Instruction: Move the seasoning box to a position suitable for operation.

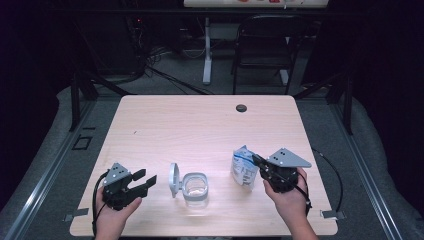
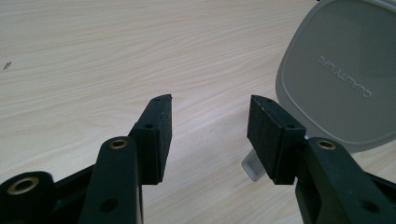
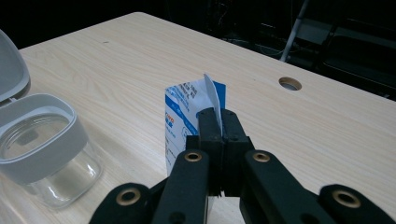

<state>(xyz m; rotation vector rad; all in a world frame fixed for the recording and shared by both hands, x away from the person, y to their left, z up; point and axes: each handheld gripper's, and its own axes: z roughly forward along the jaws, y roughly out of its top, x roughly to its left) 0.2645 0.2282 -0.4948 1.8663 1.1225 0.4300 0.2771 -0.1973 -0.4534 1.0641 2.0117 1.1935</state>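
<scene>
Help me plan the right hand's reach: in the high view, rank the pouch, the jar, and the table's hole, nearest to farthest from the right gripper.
1. Pouch: pinched at its top edge by the right gripper, just left of it.
2. Jar: farther left, open, with its lid hinged up.
3. Hole: near the table's far edge.

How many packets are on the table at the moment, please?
1. The blue-and-white packet stands at the table's near right, pinched at its top edge by the right gripper, right of the open jar.
</scene>
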